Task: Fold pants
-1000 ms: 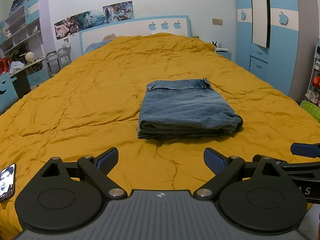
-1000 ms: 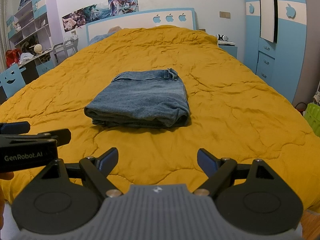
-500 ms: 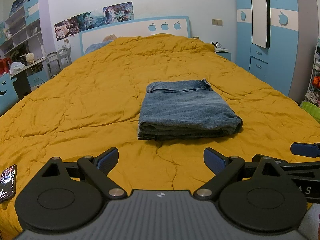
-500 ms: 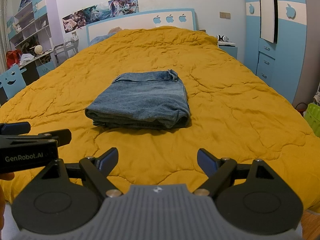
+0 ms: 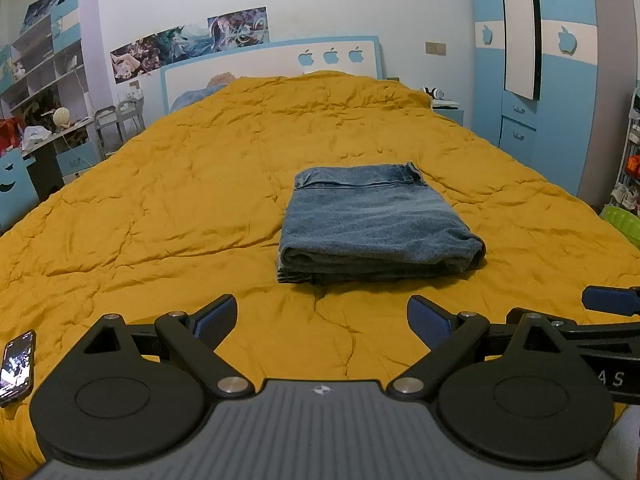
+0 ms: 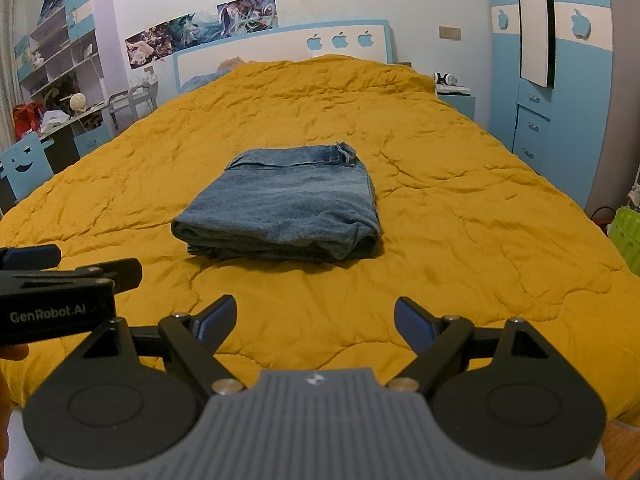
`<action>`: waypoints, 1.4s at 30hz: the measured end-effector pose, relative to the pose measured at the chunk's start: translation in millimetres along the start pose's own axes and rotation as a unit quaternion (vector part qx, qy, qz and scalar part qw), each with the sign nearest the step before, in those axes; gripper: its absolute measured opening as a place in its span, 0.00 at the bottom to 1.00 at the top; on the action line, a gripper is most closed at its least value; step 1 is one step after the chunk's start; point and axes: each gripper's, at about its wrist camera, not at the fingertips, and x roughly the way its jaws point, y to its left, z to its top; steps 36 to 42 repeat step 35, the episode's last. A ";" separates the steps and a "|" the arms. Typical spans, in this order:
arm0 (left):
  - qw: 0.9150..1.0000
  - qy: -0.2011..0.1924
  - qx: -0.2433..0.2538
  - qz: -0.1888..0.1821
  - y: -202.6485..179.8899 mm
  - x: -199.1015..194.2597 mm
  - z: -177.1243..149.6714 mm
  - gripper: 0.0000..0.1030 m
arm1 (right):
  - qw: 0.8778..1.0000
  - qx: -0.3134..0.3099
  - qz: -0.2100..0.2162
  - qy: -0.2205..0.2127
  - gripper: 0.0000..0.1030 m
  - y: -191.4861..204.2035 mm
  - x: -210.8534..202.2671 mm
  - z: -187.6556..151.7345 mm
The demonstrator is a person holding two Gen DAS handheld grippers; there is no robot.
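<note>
A folded pair of blue denim pants [image 5: 376,226] lies in a neat rectangle at the middle of the bed's mustard-yellow quilt [image 5: 160,208]. Near the bed's foot edge, the left gripper [image 5: 322,318] and right gripper [image 6: 315,316] hover side by side, jaws spread wide and empty.

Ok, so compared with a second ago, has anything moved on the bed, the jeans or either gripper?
Hardly anything. Only the picture on the screen of the black smartphone at the left edge of the quilt changed. The folded blue denim pants lie in the same neat stack on the mustard-yellow quilt. The left gripper and right gripper stay open, short of the pants, holding nothing.
</note>
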 end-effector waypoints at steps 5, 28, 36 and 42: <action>1.000 -0.001 0.000 0.001 0.5 -0.5 0.8 1.00 | 1.000 0.002 0.000 0.001 0.80 -0.6 0.7 0.1; 1.000 0.005 0.000 0.006 2.2 1.8 -5.1 1.00 | 1.000 0.010 0.003 0.003 0.80 -5.5 1.8 -0.4; 1.000 0.003 0.001 0.006 2.5 2.9 -6.7 1.00 | 1.000 0.009 0.004 0.006 0.80 -6.4 2.2 -0.7; 1.000 0.003 0.001 0.006 2.5 2.9 -6.7 1.00 | 1.000 0.009 0.004 0.006 0.80 -6.4 2.2 -0.7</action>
